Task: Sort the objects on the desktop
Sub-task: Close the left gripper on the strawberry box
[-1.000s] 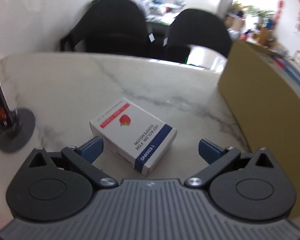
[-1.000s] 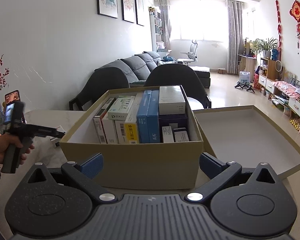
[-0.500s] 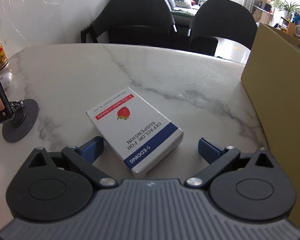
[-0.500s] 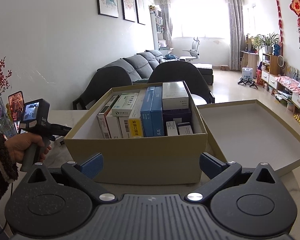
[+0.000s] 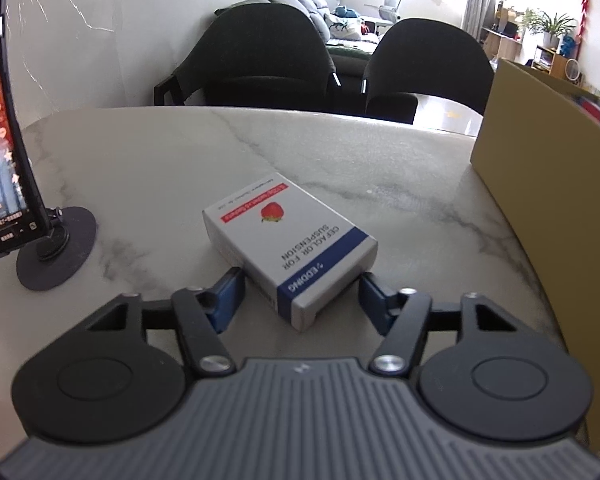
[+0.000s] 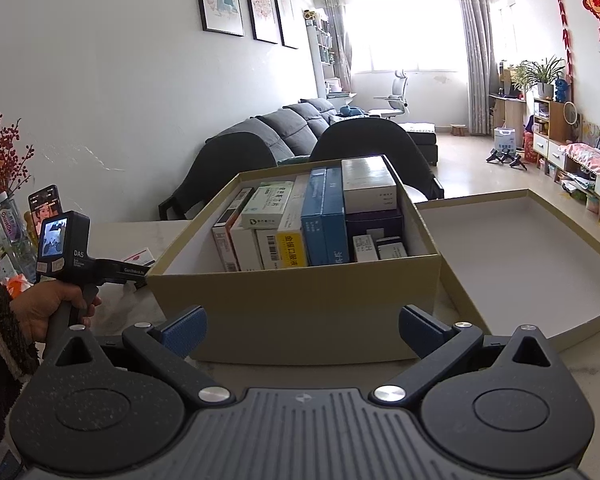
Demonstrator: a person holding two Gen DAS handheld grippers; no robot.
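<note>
left tool [image 5: 300,294]: jaws, wide a second ago, closing around near end of med box [image 5: 290,240], pads not yet pressing | box flat on counter [image 5: 172,160] between fingers | right tool [image 6: 302,332]: open, empty, facing carton [image 6: 296,300] | grasp imminent, then carton

Glossy marble table [image 5: 172,160]; matt cardboard box [image 6: 300,312].

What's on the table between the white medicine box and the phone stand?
Nothing: bare marble table between medicine box and phone stand, shown in the left wrist view.
</note>
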